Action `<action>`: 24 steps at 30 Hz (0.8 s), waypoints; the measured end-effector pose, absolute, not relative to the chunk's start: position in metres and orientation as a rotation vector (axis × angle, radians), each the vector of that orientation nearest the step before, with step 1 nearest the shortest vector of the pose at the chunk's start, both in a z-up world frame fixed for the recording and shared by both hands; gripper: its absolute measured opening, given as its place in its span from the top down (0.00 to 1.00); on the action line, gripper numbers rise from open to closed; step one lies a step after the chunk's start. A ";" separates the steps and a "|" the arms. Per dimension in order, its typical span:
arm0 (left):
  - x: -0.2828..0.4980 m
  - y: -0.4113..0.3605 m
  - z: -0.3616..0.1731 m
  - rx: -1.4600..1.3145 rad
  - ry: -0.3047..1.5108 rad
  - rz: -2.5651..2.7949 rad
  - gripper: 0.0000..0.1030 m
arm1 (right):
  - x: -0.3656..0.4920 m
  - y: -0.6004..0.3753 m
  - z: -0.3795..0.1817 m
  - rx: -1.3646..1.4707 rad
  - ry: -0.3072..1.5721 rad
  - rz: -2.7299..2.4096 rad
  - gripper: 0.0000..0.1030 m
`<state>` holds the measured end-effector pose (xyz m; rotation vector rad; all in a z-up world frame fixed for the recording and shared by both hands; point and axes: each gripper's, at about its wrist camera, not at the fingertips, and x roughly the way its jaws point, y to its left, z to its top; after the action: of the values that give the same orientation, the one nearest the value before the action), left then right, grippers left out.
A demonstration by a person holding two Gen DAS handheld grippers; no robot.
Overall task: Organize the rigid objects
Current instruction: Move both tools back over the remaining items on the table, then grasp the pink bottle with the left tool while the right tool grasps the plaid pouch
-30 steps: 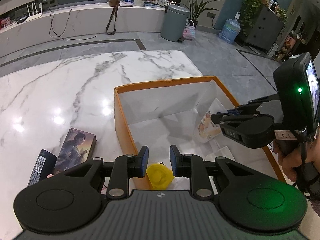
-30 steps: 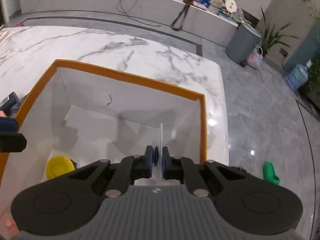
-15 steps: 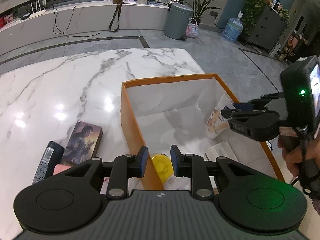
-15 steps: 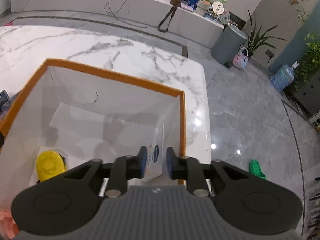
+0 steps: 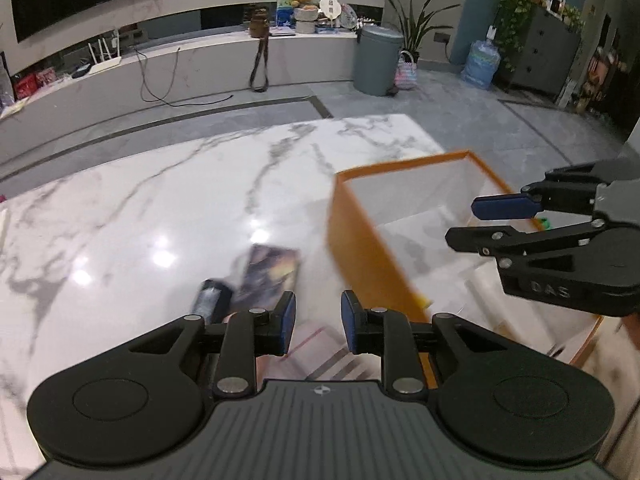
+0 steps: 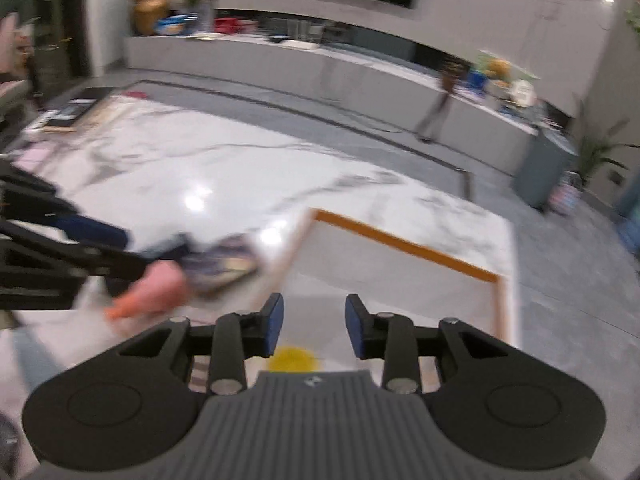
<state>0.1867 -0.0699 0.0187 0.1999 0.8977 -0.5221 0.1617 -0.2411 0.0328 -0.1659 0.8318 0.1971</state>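
Both claws have pulled back from the orange box (image 5: 372, 256). Your right claw (image 6: 314, 330) is opening w/ nothing between its pads; left claw (image 5: 318, 322) shows a narrow gap, empty. Next: book (image 5: 272, 276) & dark bottle (image 5: 212, 300), just ahead-left of left claw on the table (image 5: 160, 208) — drop and close on one.

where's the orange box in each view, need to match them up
Left wrist view: the orange box sits right of centre on the marble table, its open white inside partly behind the right gripper.
Right wrist view: the box is centre to right, directly ahead of that gripper's fingers.
Shared landmark: the grey bin on the floor beyond the table, at the right edge in the right wrist view.
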 end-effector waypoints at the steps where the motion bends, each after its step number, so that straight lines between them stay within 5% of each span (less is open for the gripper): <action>1: 0.187 -0.062 0.017 0.207 0.904 -0.519 0.73 | 0.161 -0.233 0.032 -0.163 0.837 0.221 0.67; 12: 0.195 -0.009 -0.026 0.201 0.936 -0.536 0.57 | 0.181 -0.143 -0.019 -0.229 0.985 0.342 0.57; 24: 0.217 -0.001 -0.088 0.188 1.034 -0.561 0.53 | 0.209 -0.122 -0.082 -0.346 1.187 0.286 0.46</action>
<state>0.2170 -0.0015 -0.0885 0.1878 1.0335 -0.5613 0.2086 -0.1221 -0.0823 -0.3463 1.1871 0.2863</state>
